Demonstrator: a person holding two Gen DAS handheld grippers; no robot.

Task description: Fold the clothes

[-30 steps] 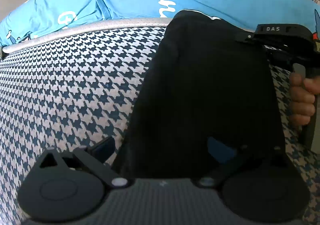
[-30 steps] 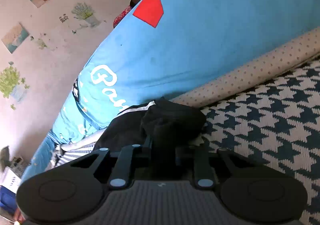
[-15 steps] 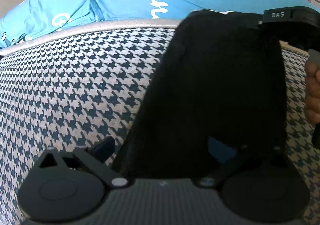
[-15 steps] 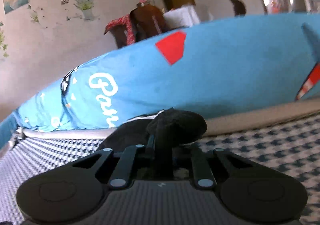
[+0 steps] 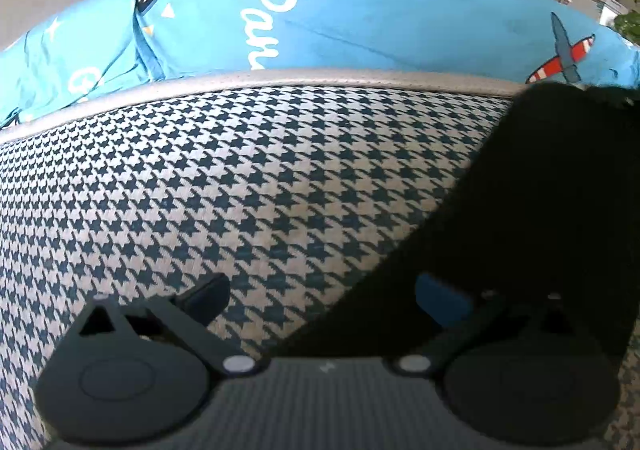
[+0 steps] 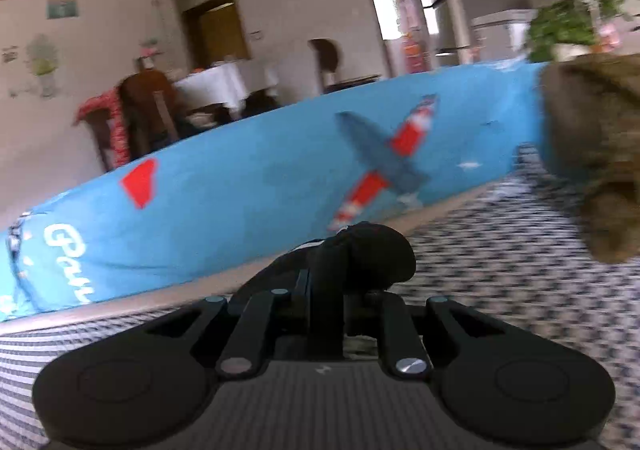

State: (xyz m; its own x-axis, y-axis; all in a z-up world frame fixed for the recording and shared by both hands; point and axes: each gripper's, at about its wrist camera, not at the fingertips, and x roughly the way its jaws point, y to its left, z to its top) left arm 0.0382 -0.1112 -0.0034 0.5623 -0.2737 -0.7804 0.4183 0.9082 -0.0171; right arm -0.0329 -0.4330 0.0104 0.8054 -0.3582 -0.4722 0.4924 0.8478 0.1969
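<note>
Bared most of the houndstooth cover (image 5: 240, 190) within the last second, with the black garment (image 5: 540, 210) hauled from the middle to the far right of the left wrist view. Judged as a carry or fold-over of the cloth under way, not a finished fold. Bounded at the back by a grey piped edge (image 5: 280, 80) and the blue printed bolster (image 5: 340, 30); left wide open room across left and centre. Kept the right gripper (image 6: 324, 290) pinched tight on a bunched wad of the garment, swung rightward, near a blurred brown mass (image 6: 592, 154) of unclear kind. Held the left gripper (image 5: 324, 298) spread wide, clasping nothing, one finger over the cloth's edge.
</note>
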